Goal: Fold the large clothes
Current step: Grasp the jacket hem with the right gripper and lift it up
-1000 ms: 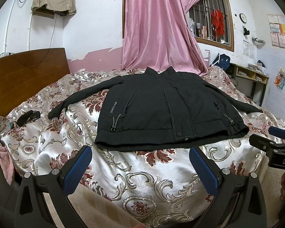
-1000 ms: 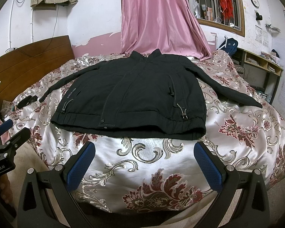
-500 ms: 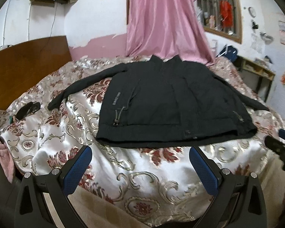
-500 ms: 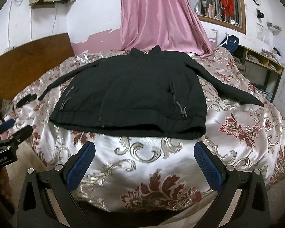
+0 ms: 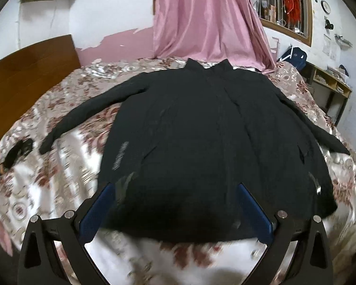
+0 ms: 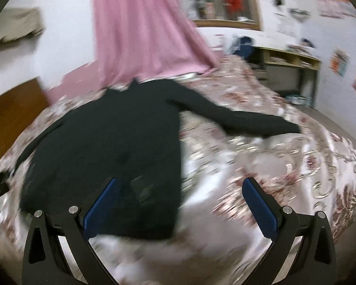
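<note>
Now the large black zip-front jacket (image 5: 213,137) lies flat on the floral satin bedspread (image 6: 284,171), both tools spread apart and empty; the left tool (image 5: 175,210) should pinch the hem, the right tool (image 6: 181,200) the nearer sleeve (image 6: 237,118).

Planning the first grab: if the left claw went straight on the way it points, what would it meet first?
Most likely the black jacket: the open left claw points at its lower body just above the hem, which lies flat on the bedspread. Blur leaves the depth uncertain.
</note>
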Demonstrator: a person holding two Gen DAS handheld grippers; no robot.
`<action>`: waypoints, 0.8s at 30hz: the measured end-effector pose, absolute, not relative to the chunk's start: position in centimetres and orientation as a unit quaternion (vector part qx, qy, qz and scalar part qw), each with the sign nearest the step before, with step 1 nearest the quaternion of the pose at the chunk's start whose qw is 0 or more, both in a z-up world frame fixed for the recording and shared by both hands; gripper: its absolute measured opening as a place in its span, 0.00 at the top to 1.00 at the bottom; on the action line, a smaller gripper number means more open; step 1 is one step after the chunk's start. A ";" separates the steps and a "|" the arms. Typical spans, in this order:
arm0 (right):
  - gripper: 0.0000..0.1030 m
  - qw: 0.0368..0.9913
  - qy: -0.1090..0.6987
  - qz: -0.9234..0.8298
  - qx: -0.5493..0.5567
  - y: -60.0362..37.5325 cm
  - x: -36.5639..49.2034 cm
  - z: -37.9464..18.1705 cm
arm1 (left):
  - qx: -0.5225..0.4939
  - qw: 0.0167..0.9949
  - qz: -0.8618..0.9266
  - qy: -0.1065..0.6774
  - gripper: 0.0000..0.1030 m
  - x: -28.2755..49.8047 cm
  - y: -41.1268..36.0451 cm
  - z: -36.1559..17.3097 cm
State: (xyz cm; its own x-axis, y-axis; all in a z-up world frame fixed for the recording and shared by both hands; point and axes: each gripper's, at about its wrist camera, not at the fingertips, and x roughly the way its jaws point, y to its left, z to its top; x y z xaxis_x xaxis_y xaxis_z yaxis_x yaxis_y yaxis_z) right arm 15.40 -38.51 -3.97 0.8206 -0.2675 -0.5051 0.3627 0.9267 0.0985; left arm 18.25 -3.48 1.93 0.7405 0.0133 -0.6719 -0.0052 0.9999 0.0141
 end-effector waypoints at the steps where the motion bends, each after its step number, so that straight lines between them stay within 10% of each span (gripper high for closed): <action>1: 0.01 0.948 0.243 -0.175 0.107 -39.7 16.1 -4.0 | 0.007 0.932 0.002 0.363 0.00 19.5 -4.2 1.9; 24: 0.01 0.782 0.175 -0.360 0.477 -66.8 32.9 -15.2 | 0.039 0.925 -0.146 0.348 0.00 42.9 -25.9 2.4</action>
State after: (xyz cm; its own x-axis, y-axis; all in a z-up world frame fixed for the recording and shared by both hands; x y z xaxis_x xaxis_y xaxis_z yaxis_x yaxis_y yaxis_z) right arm 32.91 -66.78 -15.15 0.6796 -0.3963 -0.6173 0.7302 0.2850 0.6209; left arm 42.94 -25.95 2.38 0.7149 -0.2424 -0.6559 0.2963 0.9546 -0.0298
